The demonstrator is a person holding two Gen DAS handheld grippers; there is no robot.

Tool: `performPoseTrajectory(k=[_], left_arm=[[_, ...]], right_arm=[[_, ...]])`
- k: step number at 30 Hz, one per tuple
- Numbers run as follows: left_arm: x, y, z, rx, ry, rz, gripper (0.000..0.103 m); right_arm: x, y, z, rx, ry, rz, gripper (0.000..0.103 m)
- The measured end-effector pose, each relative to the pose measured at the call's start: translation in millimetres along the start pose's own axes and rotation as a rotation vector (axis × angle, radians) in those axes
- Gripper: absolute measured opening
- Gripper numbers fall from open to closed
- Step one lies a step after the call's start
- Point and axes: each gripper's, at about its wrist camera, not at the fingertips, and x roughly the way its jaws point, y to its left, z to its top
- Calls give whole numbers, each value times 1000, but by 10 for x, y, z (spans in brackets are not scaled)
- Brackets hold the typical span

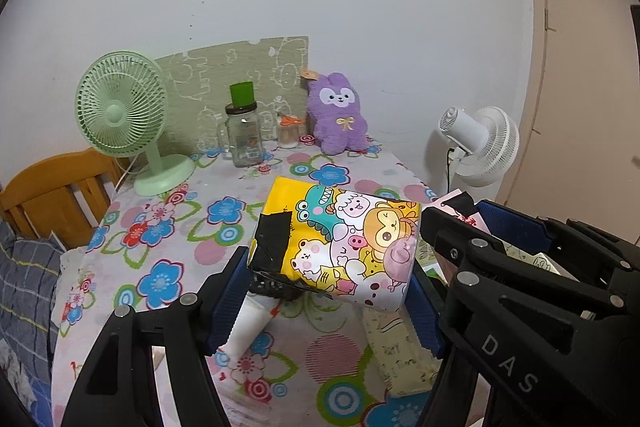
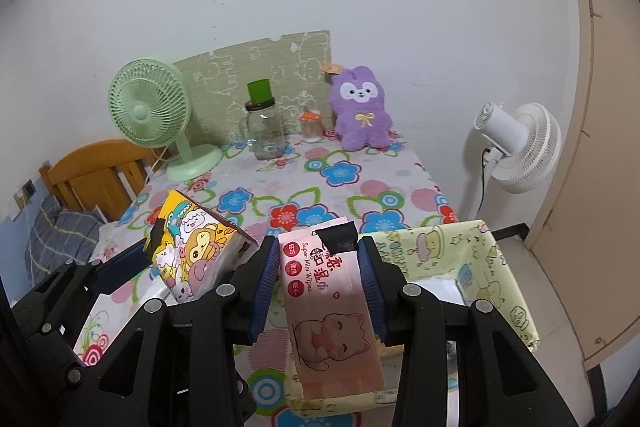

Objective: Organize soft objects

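My left gripper [image 1: 328,279] is shut on a yellow cartoon tissue pack [image 1: 340,243] with black tape, held above the flowered table. The pack also shows in the right wrist view [image 2: 192,247], at the left. My right gripper [image 2: 320,267] is shut on a pink wet wipes pack [image 2: 328,299] with a cat drawing, held over a pale yellow fabric basket [image 2: 492,255] at the table's front right. The right gripper [image 1: 520,239] also shows in the left wrist view, at the right. A purple plush rabbit [image 1: 340,115] sits at the back of the table.
A green desk fan [image 1: 124,115], a glass jar [image 1: 244,135] with a green cup on top and a small toothpick jar [image 1: 289,133] stand at the back. A white tube [image 1: 248,327] lies under the left gripper. A white floor fan [image 2: 516,143] stands right of the table, a wooden chair [image 1: 52,195] left.
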Motion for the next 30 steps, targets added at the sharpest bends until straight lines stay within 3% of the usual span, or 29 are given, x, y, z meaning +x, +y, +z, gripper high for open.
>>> performPoseTrajectory(k=[30], left_arm=[[514,-747,17,82,91,-100,74]], right_arm=[[190,-784,-97,63,42,-97,43]])
